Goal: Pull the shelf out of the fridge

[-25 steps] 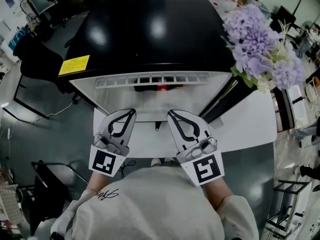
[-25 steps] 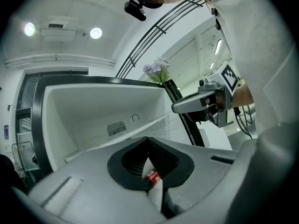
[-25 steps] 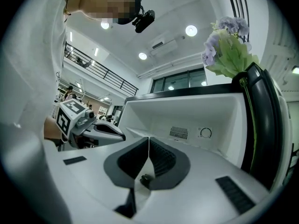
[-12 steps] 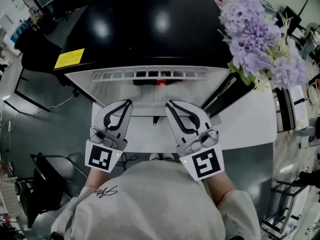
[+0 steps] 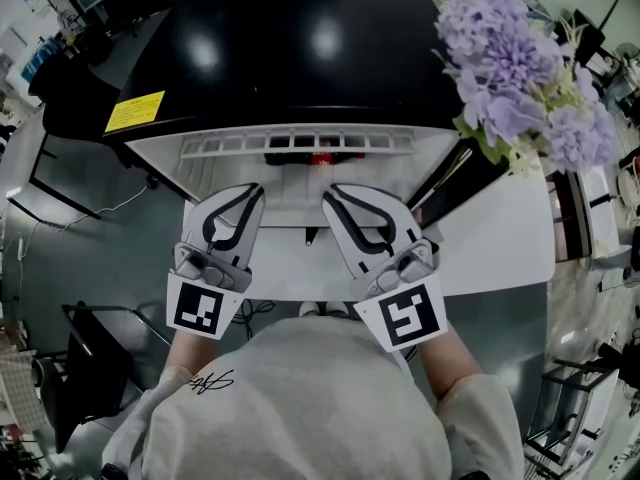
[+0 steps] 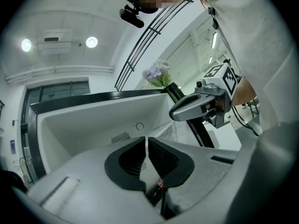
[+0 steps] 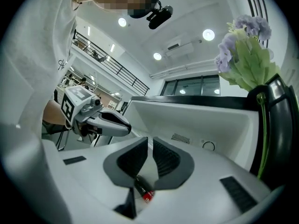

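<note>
The black fridge (image 5: 300, 58) stands open in the head view, its white inside facing me. A white shelf (image 5: 290, 268) reaches out from the opening towards me. My left gripper (image 5: 250, 190) and right gripper (image 5: 330, 193) lie side by side over it, pointing level into the fridge. In the left gripper view the left gripper (image 6: 146, 139) is shut to a thin slit, with nothing visible between the pads. The right gripper (image 7: 150, 139) stands the same way in its own view. A small dark bottle (image 5: 310, 236) with a red label lies low between the two grippers.
The fridge door (image 5: 500, 238) hangs open to the right, white side up. Purple flowers (image 5: 520, 68) stand at the fridge's right top corner. A yellow sticker (image 5: 135, 111) marks the top's left edge. A slotted white rail (image 5: 300, 143) runs across the opening. Dark furniture stands at left.
Both grippers have crept a little further towards the fridge opening. The right one has rolled slightly. The jaws stay closed throughout.
</note>
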Tool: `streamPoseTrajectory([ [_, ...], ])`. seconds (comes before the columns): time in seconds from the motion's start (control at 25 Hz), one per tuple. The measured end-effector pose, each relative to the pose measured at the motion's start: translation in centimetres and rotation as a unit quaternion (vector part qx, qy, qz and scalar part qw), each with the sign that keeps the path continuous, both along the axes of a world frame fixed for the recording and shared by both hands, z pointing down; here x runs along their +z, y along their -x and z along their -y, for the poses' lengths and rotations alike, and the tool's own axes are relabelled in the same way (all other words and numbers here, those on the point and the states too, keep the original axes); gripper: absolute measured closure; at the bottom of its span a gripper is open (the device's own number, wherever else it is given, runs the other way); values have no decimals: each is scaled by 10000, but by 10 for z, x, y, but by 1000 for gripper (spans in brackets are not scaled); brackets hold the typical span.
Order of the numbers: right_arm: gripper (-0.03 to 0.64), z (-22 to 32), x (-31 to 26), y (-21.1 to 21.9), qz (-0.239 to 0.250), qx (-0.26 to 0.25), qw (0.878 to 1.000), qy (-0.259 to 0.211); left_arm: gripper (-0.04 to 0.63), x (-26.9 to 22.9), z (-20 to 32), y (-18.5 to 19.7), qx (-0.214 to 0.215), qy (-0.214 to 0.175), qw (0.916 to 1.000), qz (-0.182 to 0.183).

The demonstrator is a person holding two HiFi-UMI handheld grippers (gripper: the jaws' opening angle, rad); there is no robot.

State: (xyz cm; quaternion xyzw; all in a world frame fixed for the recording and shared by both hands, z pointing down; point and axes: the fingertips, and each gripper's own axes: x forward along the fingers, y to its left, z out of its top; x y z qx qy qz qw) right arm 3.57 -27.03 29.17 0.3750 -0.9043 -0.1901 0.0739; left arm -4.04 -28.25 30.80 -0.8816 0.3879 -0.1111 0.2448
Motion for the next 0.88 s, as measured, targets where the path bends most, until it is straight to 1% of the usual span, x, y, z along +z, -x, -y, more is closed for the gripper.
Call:
streamPoseTrajectory([
  [0.2, 597, 4, -4, 2, -78, -30, 9999, -58, 586, -9, 5, -1, -16, -201, 9998, 89],
  [0.32, 554, 4, -6, 4, -208, -62, 9996, -161, 546, -13, 7, -3, 15, -282, 9994, 190],
  [0.44, 535, 6, -9, 7, -436, -58, 9985, -336, 518, -17, 8, -7, 63, -392, 9988, 284],
  [0.56, 518, 10, -11, 9, -559, -43, 9975, -421, 494, -20, 10, -10, 73, -498, 9980, 388],
  [0.68, 503, 13, -13, 9, -674, -13, 9964, -510, 480, -22, 12, -12, 82, -604, 9966, 547],
  [0.88, 468, 18, -16, 12, -926, -11, 9934, -677, 463, -24, 20, -9, 4, -649, 9953, 718],
])
